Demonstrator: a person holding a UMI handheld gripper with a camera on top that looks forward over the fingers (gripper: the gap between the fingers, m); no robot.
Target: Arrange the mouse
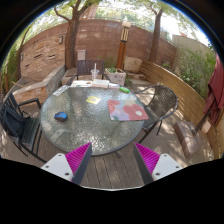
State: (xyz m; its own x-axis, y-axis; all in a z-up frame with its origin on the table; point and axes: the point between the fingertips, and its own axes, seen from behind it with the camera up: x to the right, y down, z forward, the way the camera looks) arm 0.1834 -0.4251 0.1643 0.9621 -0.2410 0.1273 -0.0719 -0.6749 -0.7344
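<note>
At the bottom of the frame the tongs (112,160) are spread wide with nothing between them, their magenta pads (77,157) angled inward above the wooden deck (110,172). Just beyond them stands a round glass counter (95,125) filling the middle of the frame. The mouse (61,116), a small dark blue shape, lies on the left part of the counter, well apart from the tongs. To its right, at centre right of the frame, sits a pink and red mat (127,110), with papers (96,99) and a few small items further back. Dark chairs (18,122) ring the counter at left and right. Behind, in the upper half of the frame, are a brick wall (95,42), a tree trunk (72,35) and a wooden fence (180,85).

The task looks barely begun: the mouse is untouched, and approaching, gripping and placing it all appear to remain. No writing or brand can be read.
</note>
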